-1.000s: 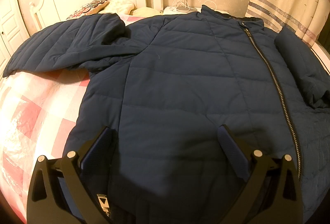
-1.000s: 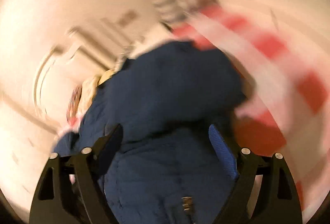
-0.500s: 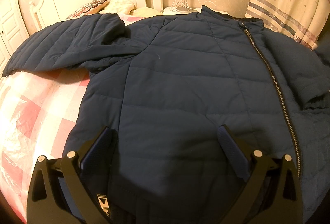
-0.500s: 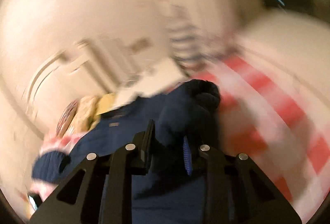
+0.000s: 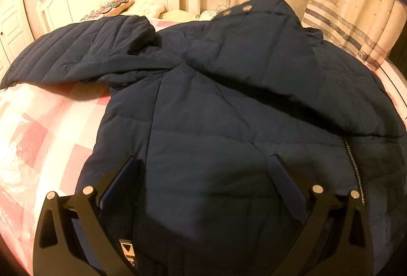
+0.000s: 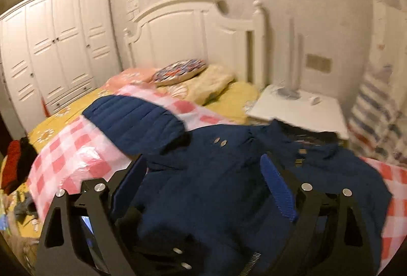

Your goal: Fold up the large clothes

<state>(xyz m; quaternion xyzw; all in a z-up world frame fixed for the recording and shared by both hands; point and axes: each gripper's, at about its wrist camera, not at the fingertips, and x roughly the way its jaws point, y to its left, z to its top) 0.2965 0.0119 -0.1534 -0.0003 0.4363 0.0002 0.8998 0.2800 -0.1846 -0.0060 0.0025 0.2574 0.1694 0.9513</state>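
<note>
A dark navy quilted jacket [image 5: 203, 123] lies front up on the bed, its zipper [image 5: 353, 164] showing at the lower right. One sleeve [image 5: 267, 60] lies folded across the chest; the other sleeve [image 5: 76, 52] stretches out to the left. My left gripper [image 5: 203, 161] is open, its fingers spread wide over the jacket's hem. In the right wrist view my right gripper [image 6: 203, 161] hovers above the jacket [image 6: 216, 199], its jaws opening, with nothing held between them.
A pink checked sheet [image 5: 38, 136] covers the bed. Pillows [image 6: 180, 71] lie by the white headboard [image 6: 190, 29]. A white wardrobe [image 6: 51, 47] stands at the left, a white nightstand [image 6: 297, 110] and a striped curtain [image 5: 351, 9] at the right. Red and black clothes [image 6: 15, 164] sit at the bed's left edge.
The right gripper shut on the right-hand sleeve, carried it over the jacket's chest, let go and rose. That sleeve now covers the upper zipper. The left gripper stayed put.
</note>
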